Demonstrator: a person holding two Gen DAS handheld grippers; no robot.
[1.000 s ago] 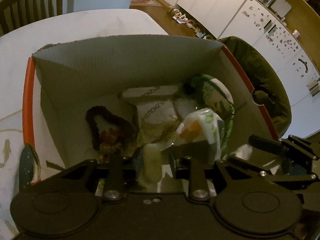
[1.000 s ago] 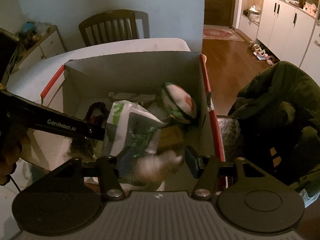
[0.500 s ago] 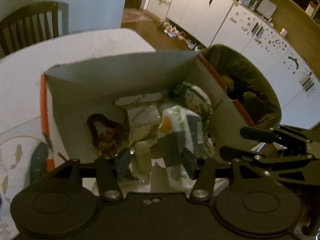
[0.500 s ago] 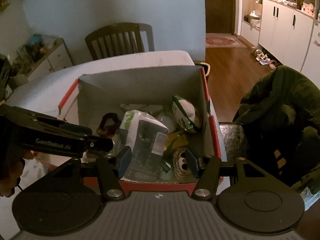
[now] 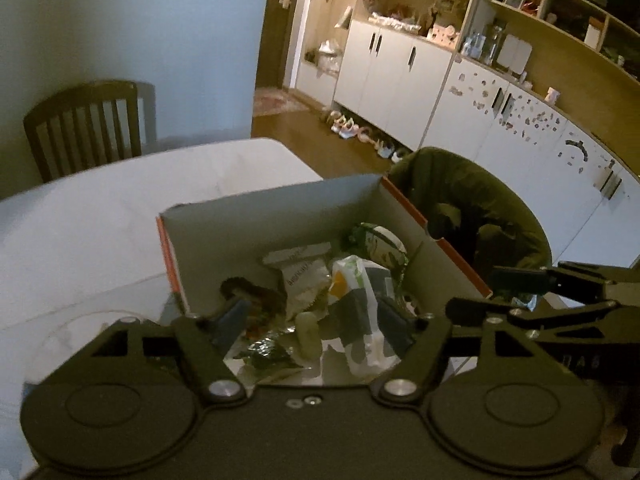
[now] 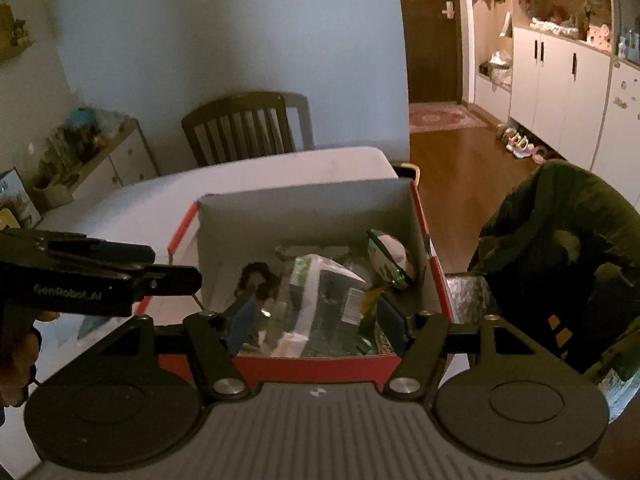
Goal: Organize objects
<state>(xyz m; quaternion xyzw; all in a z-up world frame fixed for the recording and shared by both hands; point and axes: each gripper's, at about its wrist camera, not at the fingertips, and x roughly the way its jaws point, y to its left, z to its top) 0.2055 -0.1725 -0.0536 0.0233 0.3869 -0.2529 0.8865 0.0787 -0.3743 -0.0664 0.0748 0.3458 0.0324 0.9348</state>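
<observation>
A cardboard box, red outside and grey inside, stands on the white table. It holds a white and green packet, a dark scrunchie, a round green and white pouch and a small pale bottle. My left gripper hovers open above the box's near left side, holding nothing. My right gripper is open and empty over the near red wall of the box, with the packet ahead of it. Each gripper shows in the other's view: right gripper, left gripper.
The white table stretches left and behind the box. A wooden chair stands at its far side. A green jacket hangs over a seat right of the box. White cabinets line the far wall. A hand holds the left gripper.
Both grippers have lifted up and back out of the box, which now looks smaller and farther. A blurred pale item between the right fingers a second ago is no longer there.
</observation>
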